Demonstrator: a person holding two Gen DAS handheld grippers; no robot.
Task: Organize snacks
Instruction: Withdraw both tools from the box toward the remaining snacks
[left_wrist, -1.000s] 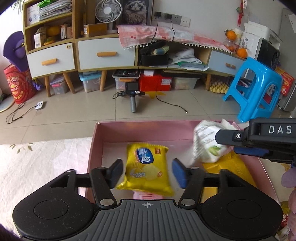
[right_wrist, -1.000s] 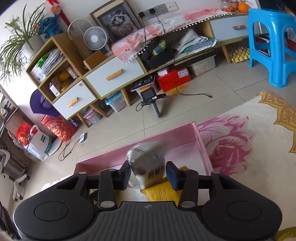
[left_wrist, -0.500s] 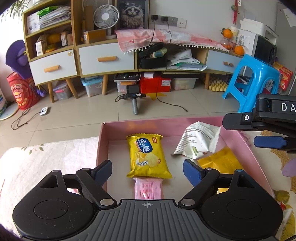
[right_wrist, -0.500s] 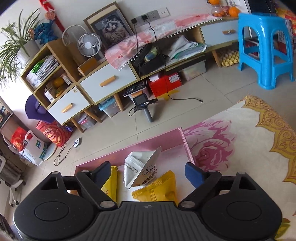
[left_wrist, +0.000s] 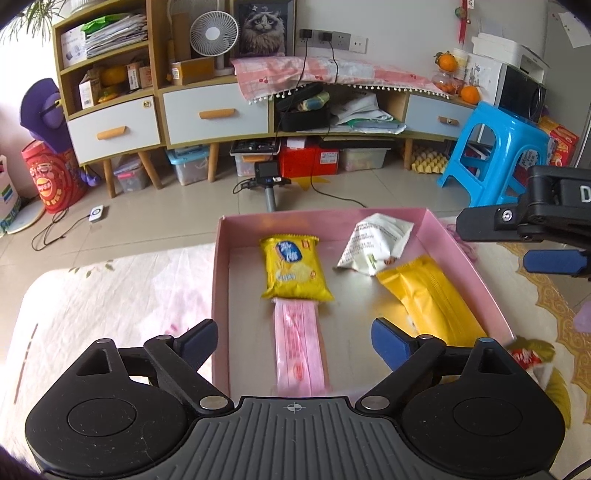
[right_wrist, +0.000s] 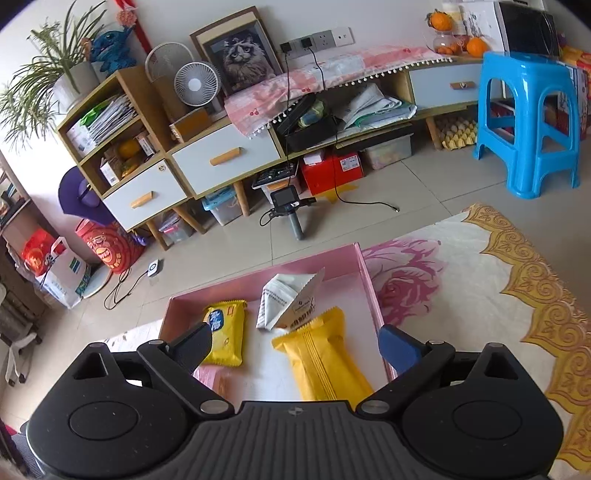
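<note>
Pink box (left_wrist: 221, 280) — yellow packets (left_wrist: 293, 271), white pouch (left_wrist: 373, 245), pink wafer (left_wrist: 299, 347)

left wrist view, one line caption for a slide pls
Left tool opening over a pink box holding four snack packets.

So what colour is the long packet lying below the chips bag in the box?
Pink packet, with red print; clearest in the left wrist view.

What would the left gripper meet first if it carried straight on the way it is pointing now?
Probably the pink snack packet lying in the pink box, centred between the opening, empty left gripper jaws; depth is hard to judge.
</note>
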